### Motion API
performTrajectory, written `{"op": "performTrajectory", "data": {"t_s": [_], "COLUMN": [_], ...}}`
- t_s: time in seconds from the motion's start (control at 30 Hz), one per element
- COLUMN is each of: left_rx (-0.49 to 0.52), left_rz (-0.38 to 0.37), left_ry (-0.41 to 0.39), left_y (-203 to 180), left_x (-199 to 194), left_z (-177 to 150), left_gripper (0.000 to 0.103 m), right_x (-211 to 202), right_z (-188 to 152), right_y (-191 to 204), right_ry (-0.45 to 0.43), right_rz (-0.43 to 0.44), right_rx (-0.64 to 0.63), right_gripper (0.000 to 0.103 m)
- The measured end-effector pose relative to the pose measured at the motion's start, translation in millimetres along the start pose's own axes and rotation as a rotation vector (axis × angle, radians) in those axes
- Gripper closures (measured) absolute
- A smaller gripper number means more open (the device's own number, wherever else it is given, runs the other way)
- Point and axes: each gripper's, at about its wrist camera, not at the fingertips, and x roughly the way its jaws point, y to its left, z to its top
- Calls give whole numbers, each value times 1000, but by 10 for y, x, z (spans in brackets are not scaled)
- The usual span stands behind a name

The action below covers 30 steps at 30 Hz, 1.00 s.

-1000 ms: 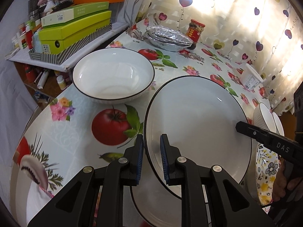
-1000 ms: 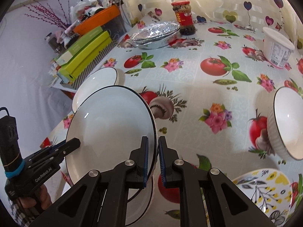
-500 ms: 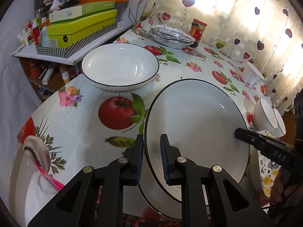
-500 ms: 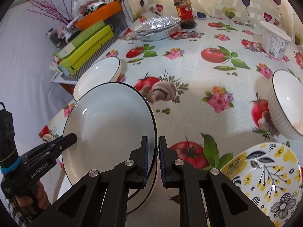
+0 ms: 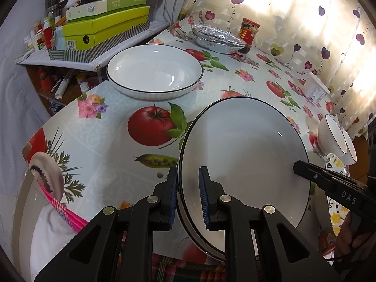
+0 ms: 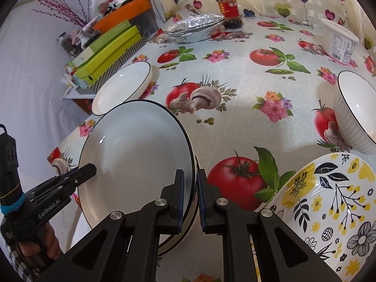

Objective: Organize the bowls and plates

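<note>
White plate [image 5: 244,155]: glossy glazed ceramic, smooth, black-lined rim. Bench [image 6: 237,75]: slick printed covering with light sheen. Foil trays [image 5: 217,38]: crinkled shiny metal; each tool [image 5: 187,198] [image 6: 189,198]: matt black plastic.

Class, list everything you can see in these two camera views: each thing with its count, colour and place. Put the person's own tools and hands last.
held plate: one, white with black rim, gripped on both sides above another plate
plate underneath: one, white, at near table edge
shallow dish: one, white with black rim, far left of table
ribbed bowls: two, white, nested, right side
patterned plate: one, yellow and black flowers, near right
foil trays: stack, silver, far end
jar: one, red lid and label, beside trays
tub: one, white, far right
boxes: several, green, side shelf
tablecloth: one, tomato and flower print
left gripper: black, shut on plate's left rim
right gripper: black, shut on right rim
</note>
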Motion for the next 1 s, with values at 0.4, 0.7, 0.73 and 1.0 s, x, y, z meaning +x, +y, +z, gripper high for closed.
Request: {"op": "performTrajectory", "data": {"t_s": [0.4,0.7,0.73,1.0], "left_rx": [5,11,12,19], "left_rz": [21,29,31,45], "left_ry": [16,21,20,18], "left_y": [19,7,4,-43], "left_x": [29,42,41,65], "left_z": [-27,-32,-33,-23], "left_gripper": [85,85,85,85], "right_x": [-18,-38,-43,-34], "right_z": [-86,-136,-146,-196], "right_y": [78,126,135,82], "right_ry": [-30,-66,-72,-86], "right_rz": [-27,-58,-68,-80], "right_rx": [-29,-59,-63,-51], "right_gripper": [92,90,89,86]}}
